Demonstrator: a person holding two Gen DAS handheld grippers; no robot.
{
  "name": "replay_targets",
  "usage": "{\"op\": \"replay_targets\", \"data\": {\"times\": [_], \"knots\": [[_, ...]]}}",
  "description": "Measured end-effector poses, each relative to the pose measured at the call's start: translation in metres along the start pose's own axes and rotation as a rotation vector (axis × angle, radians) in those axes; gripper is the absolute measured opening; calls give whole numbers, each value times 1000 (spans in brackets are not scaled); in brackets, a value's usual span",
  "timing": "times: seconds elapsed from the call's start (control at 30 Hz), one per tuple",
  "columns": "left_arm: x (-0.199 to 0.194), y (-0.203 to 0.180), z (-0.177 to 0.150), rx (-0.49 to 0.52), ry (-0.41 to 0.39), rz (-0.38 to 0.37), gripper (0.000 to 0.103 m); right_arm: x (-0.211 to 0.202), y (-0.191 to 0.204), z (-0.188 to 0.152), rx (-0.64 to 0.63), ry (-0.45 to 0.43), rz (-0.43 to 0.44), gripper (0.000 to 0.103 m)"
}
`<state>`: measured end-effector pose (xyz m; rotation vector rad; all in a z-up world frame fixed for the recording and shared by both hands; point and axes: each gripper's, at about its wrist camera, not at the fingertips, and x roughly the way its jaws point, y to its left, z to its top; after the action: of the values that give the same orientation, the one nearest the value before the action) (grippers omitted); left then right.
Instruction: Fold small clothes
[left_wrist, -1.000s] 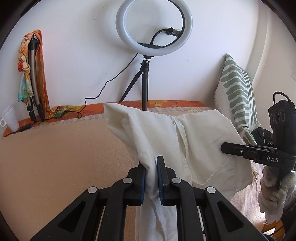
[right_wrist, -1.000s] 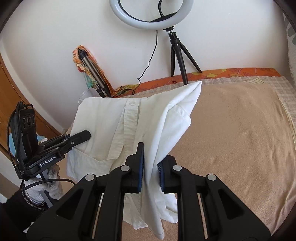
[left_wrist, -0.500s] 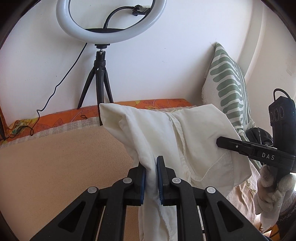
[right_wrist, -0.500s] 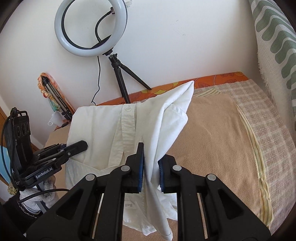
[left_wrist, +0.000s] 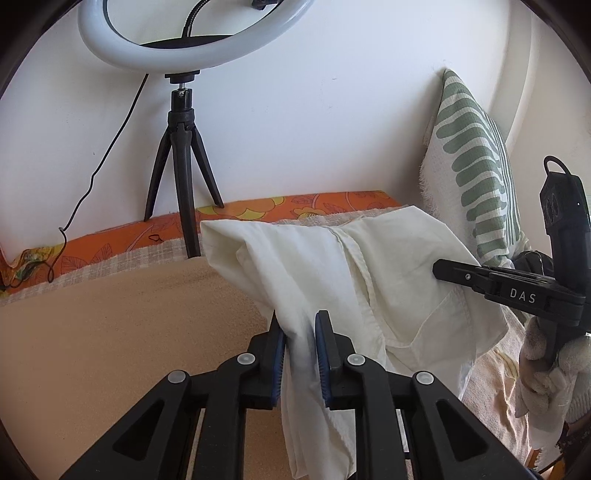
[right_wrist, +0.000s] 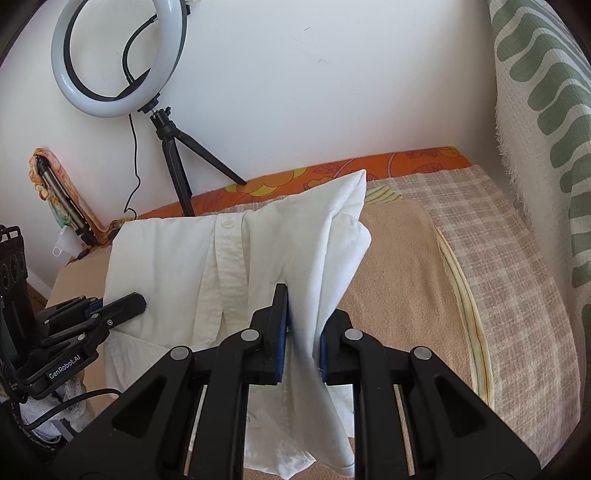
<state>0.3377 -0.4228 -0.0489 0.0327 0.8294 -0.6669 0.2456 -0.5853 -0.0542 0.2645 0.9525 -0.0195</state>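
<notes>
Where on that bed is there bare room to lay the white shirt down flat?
The tan blanket lies bare left of the white shirt, up to the checked edge by the tripod. Right of the shirt, tan blanket and checked cloth lie bare too. The wall side is crowded: tripod, cable, striped pillow.

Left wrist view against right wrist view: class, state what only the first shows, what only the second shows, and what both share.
Only the left wrist view shows the right gripper from outside and the gloved hand holding it. Only the right wrist view shows the checked cloth, the folded tripod against the wall and the left gripper from outside. Both show the white shirt, ring light, striped pillow and tan blanket.
</notes>
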Motion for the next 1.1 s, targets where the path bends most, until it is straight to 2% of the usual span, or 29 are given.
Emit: {"op": "replay_targets", "data": {"times": [0.03, 0.1, 0.13, 0.17, 0.43, 0.5, 0.63, 0.73, 0.9, 1.1], "knots": [[-2, 1, 0, 4, -10, 2, 22, 1, -1, 0, 0, 2, -16, 19], [-8, -1, 0, 18, -26, 11, 30, 1, -3, 1, -5, -16, -90, 32], [-11, -2, 0, 25, -33, 12, 32, -1, -4, 1, -4, -24, -105, 43], [-14, -2, 0, 29, -39, 13, 34, -4, -6, 1, 0, -39, -110, 45], [-42, -6, -6, 34, -47, -11, 38, -33, -6, -5, 37, -87, -93, 45], [-50, -8, -8, 43, -55, -12, 48, -41, 1, -9, 25, -96, -96, 45], [-69, -13, -15, 61, -83, -15, 58, -58, 17, -18, 2, -113, -95, 46], [-83, -17, -21, 78, -99, -11, 69, -71, 29, -26, -17, -136, -101, 54], [-104, -21, -34, 72, -114, -8, 87, -91, 42, -42, -21, -171, -107, 58], [-126, -33, -53, 98, -134, 11, 99, -111, 47, -63, -4, -205, -129, 76]]}}
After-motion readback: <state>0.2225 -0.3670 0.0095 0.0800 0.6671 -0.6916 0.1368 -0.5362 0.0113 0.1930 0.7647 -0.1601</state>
